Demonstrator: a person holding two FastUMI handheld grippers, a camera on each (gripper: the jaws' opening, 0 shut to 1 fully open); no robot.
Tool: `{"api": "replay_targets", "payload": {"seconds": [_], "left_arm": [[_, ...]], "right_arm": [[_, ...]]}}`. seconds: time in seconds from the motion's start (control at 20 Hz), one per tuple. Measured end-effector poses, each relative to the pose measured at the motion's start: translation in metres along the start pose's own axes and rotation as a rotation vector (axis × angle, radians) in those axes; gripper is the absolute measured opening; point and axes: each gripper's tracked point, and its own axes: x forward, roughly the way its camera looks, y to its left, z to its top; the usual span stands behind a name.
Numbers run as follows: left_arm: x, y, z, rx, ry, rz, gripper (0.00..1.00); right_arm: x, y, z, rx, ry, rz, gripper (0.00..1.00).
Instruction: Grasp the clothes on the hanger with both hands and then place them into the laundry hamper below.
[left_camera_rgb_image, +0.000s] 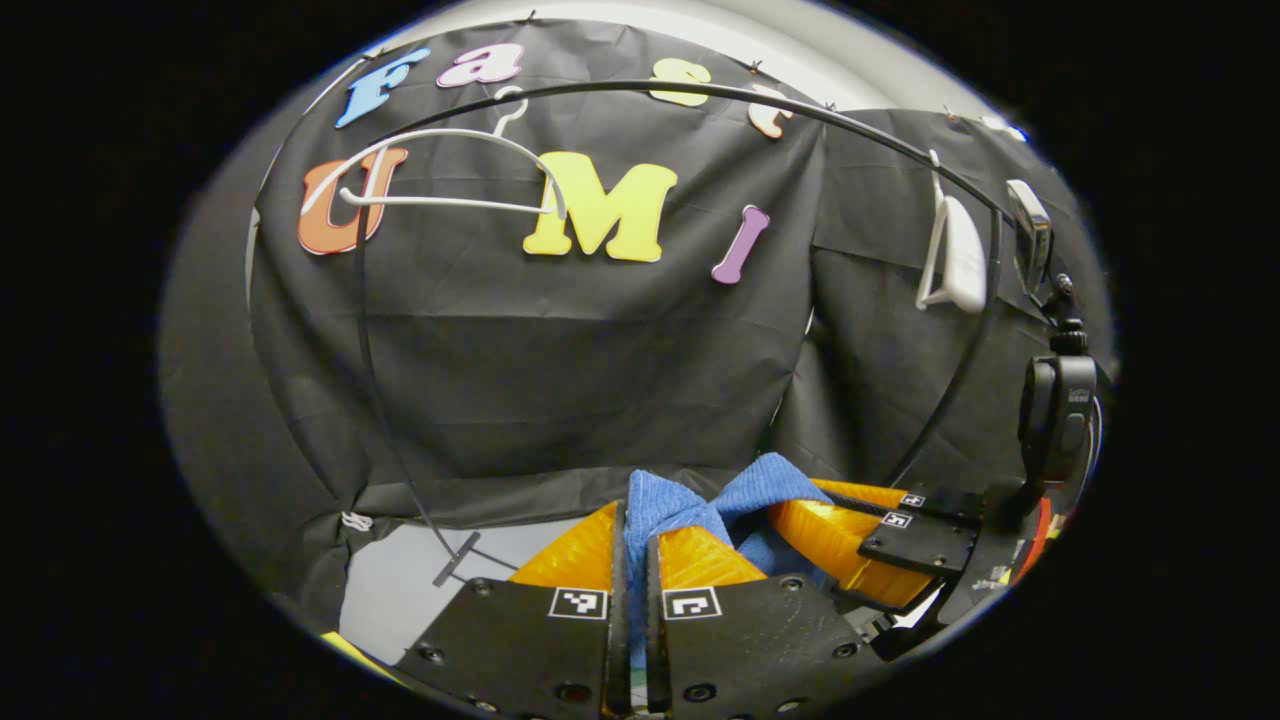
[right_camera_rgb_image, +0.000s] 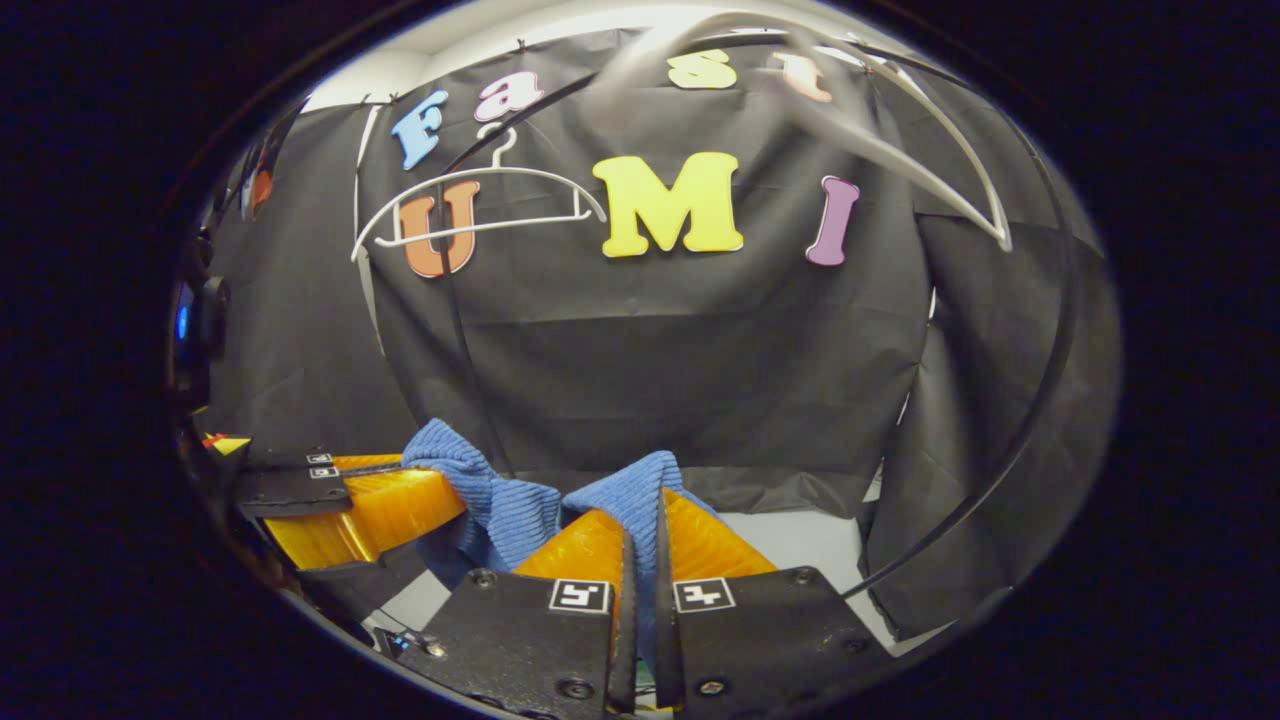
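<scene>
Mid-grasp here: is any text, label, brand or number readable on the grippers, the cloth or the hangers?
No words or numbers can be read.
On the left gripper: square black-and-white marker patterns, no letters.
On the right gripper: the same kind of marker patterns.
On the black camera: a small marking, too small to read.
On the blue cloth and the white hanger: no text.

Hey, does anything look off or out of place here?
Nothing stands out. Both hand-held grippers, left and right, are clamped on the blue cloth, stretched between them. An empty white hanger hangs level on the rail.
</scene>
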Motion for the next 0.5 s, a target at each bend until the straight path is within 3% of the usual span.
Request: {"api": "replay_targets", "payload": {"seconds": [0.15,0.2,0.25,0.3,0.5], "left_arm": [[0.004,0.0,0.004,-0.004,-0.004,0.003,0.06],[0.005,0.002,0.005,-0.005,-0.006,0.005,0.12],[0.007,0.004,0.004,-0.005,-0.003,0.01,0.12],[0.01,0.007,0.003,-0.004,0.003,0.021,0.06],[0.018,0.018,-0.015,-0.02,0.063,0.061,0.09]], "right_arm": [[0.007,-0.002,0.005,0.0,-0.003,-0.005,0.1],[0.008,-0.003,0.006,-0.004,-0.003,-0.006,0.11],[0.01,-0.005,0.008,-0.007,-0.003,-0.012,0.11],[0.013,-0.005,0.007,-0.013,-0.001,-0.017,0.12],[0.018,-0.007,-0.001,-0.054,0.029,-0.028,0.17]]}}
